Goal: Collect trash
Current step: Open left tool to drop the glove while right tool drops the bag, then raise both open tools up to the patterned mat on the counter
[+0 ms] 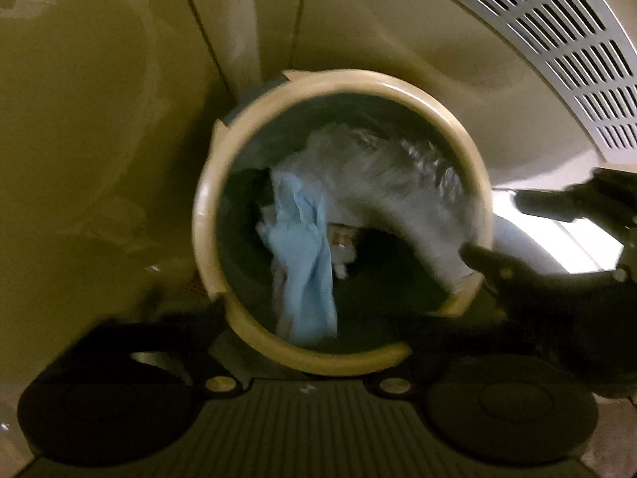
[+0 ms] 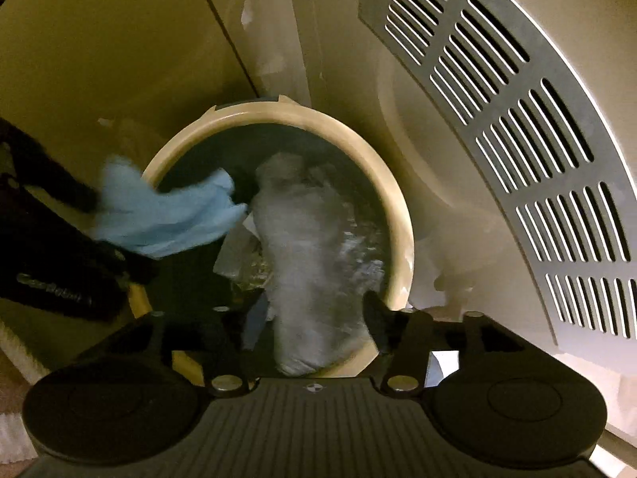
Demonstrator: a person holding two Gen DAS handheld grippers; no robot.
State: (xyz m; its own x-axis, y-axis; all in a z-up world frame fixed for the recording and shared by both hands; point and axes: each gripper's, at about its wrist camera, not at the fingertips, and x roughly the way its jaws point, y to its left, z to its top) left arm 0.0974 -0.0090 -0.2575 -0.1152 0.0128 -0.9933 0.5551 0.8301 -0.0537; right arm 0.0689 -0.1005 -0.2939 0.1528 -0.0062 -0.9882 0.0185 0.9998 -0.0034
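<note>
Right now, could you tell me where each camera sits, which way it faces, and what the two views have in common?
Left wrist: on the left gripper, facing down into the bin; its own dark fingers show, wide apart, and the right gripper at the right.
Right wrist: on the right gripper, facing down over the bin; its own fingers show, and the left gripper by the blue cloth.
Shared: bin, blue cloth, clear plastic bag, vent grille.

A glossy beige floor (image 1: 79, 119) lies in dim, yellowish light. A pale upright panel with a dark vertical seam (image 2: 223, 32) rises behind. At the upper right curves a white appliance casing with a grey slotted metal vent grille (image 2: 517, 139).
</note>
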